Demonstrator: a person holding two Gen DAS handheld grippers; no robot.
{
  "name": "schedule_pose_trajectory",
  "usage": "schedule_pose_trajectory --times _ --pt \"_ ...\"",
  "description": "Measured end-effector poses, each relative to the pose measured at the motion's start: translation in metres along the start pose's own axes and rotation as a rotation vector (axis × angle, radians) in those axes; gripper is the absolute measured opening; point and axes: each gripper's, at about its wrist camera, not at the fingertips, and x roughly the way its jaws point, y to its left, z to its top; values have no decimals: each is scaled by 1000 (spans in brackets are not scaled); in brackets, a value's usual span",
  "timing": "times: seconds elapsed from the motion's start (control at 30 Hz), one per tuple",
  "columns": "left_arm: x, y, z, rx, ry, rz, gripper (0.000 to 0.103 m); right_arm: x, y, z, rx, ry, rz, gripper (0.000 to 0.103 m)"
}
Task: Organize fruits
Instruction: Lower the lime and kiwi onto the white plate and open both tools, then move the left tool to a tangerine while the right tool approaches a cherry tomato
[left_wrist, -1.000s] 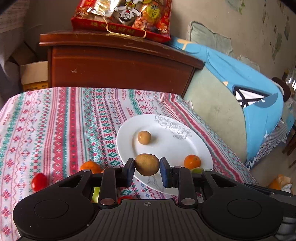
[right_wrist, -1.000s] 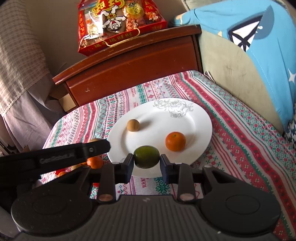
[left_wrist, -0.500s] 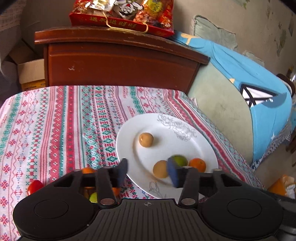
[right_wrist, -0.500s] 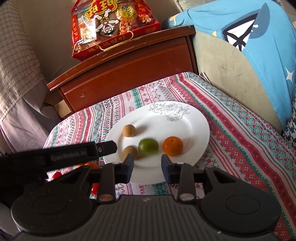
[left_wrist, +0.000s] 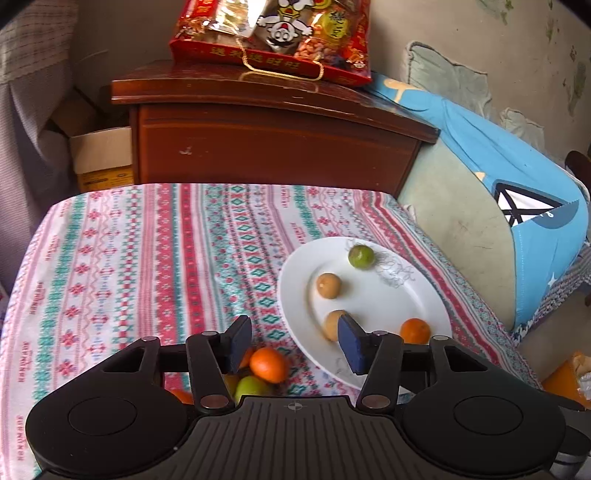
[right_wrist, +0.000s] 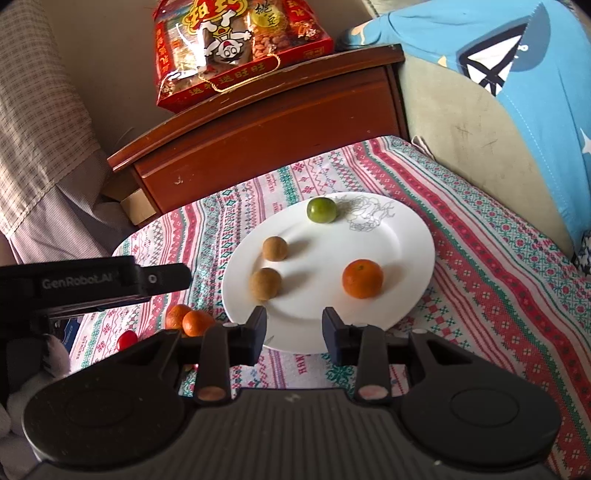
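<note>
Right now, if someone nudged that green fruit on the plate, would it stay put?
Probably not. The green fruit looks round and smooth, so it would likely roll. The white plate looks glossy, offering little grip, though its raised rim might stop it.

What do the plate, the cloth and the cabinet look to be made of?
Plate: likely glazed ceramic, white and glossy, with a grey line drawing. Cloth: woven fabric, matte, red and green stitched-looking bands. Cabinet: dark varnished wood, shiny top, small scuffs.
</note>
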Motion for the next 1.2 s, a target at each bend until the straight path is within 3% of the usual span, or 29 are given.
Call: schedule_pose_trajectory --times 0.8,1.2 --pt "-44 62 -19 -127 -8 120 51 -4 24 -11 -75 35 77 35" --pt "-32 63 -50 -24 48 142 51 11 42 -23 -148 90 115 35"
